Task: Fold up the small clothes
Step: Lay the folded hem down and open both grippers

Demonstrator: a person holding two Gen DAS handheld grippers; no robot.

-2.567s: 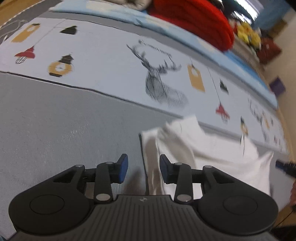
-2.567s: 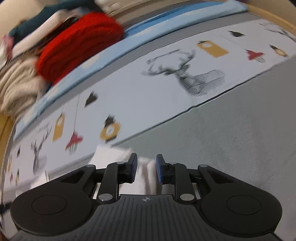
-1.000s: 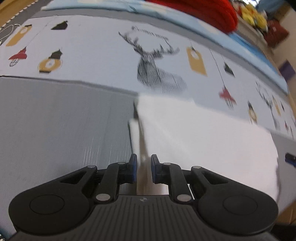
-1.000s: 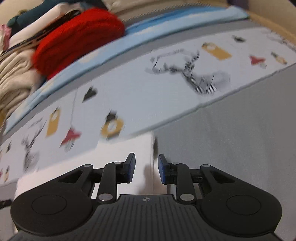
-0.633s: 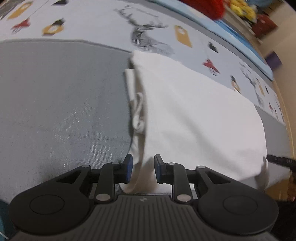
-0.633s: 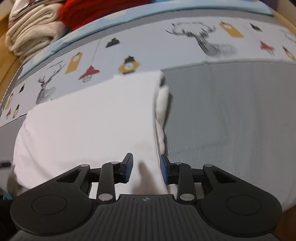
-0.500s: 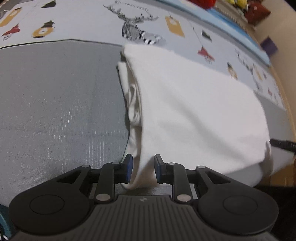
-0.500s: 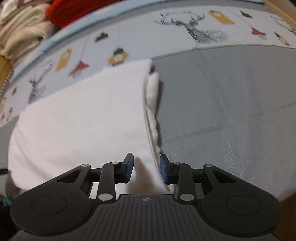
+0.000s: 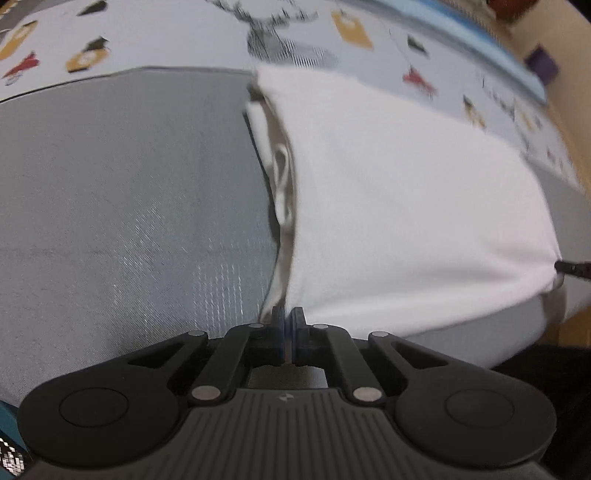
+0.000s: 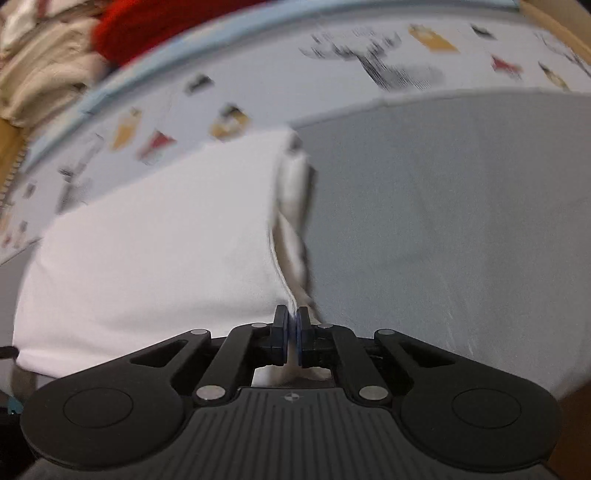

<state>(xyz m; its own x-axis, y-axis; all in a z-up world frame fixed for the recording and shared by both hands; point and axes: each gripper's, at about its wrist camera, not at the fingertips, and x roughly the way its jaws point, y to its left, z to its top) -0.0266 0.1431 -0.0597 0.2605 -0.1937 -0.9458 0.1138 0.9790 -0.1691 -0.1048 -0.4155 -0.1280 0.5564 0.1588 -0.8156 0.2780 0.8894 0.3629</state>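
A white garment (image 9: pixel 399 206) lies folded over on the grey sheet (image 9: pixel 122 192), with stacked layers showing along its left side. My left gripper (image 9: pixel 287 314) is shut on its near left corner, a thin edge of cloth pinched between the blue pads. In the right wrist view the same white garment (image 10: pixel 155 243) spreads to the left. My right gripper (image 10: pixel 291 312) is shut on its near right corner, and cloth shows between and below the pads. The tip of the right gripper (image 9: pixel 574 267) pokes in at the garment's far side in the left wrist view.
Beyond the grey sheet (image 10: pixel 436 206) runs a pale printed sheet with a deer (image 9: pixel 280 40) and lanterns. A red knit (image 10: pixel 159 22) and beige folded clothes (image 10: pixel 40 74) are stacked at the back. The bed's near edge drops off just below both grippers.
Both grippers sank toward the garment's near edge with their jaws apart astride the cloth. Their jaws have since closed onto the near corners.
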